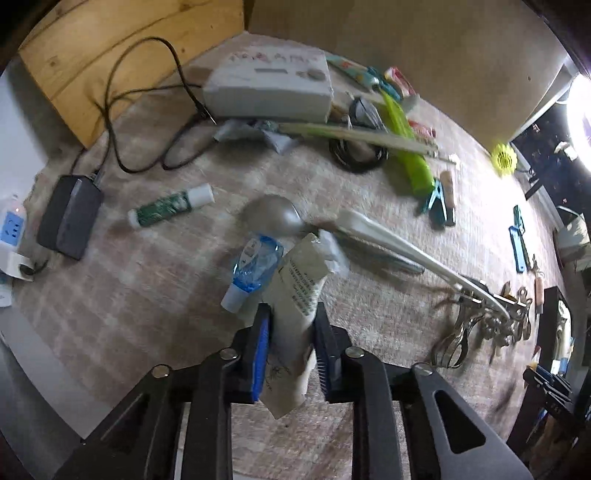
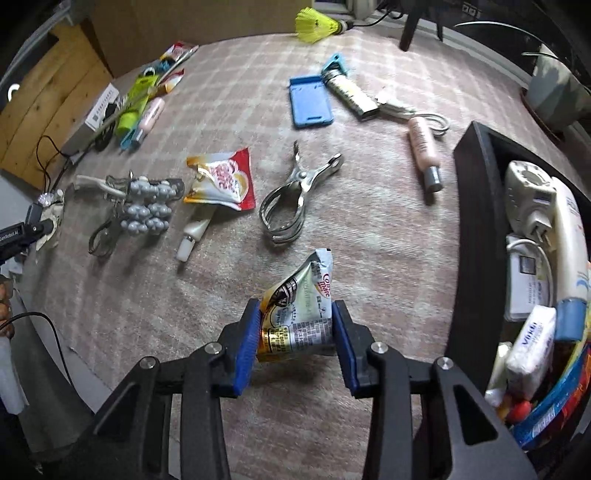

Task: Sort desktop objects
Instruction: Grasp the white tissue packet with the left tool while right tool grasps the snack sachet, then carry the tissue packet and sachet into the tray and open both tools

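Gripping a sachet (image 2: 297, 314), only the right wrist view shows the bin (image 2: 476, 236).

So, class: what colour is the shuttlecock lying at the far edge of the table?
Bright yellow shuttlecock, clearest in the right wrist view.

Blk grippers (image 1: 291, 347), blue pads (image 2: 245, 350), silver screws.

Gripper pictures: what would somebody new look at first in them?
Probably what's being held: the left gripper pinches a pale tube over the checked cloth, and the right gripper squeezes a crinkled sachet. Next, the black bin of packets at the right edge.
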Demonstrator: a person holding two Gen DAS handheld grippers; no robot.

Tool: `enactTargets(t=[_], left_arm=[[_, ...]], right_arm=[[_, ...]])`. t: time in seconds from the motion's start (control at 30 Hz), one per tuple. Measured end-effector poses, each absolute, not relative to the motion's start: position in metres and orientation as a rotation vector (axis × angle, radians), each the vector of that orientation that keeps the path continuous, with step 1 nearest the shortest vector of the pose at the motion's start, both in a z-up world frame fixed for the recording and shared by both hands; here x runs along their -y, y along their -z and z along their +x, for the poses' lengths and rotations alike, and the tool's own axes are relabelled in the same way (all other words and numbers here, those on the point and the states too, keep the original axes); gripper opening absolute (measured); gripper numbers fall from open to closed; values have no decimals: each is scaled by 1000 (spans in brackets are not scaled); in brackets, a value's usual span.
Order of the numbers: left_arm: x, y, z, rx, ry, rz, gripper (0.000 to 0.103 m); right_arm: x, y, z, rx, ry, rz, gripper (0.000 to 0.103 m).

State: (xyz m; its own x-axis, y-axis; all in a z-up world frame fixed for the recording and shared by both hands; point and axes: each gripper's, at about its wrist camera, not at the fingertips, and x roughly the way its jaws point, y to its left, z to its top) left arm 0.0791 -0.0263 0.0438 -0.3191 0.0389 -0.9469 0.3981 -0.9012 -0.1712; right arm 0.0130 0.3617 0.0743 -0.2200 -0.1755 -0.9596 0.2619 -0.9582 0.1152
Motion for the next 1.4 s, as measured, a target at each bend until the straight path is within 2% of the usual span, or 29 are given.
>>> enactTargets(t=[0.3, 0.57, 0.93, 1.4], left_arm=[[-23, -65, 53, -524, 2426, 1672, 19], [-101, -100, 25, -445, 2620, 1712, 19], [-274, -131, 3, -273, 2878, 1880, 19], [-467, -136, 23, -20, 3024, 2101, 19]], right_arm=[[-399, -107, 14, -33, 2341, 1719, 37], [-443, -137, 27, 60, 2460, 1680, 37], [-571, -156, 44, 195, 2629, 1744, 37], [-665, -161, 47, 220, 2686, 1781, 37]])
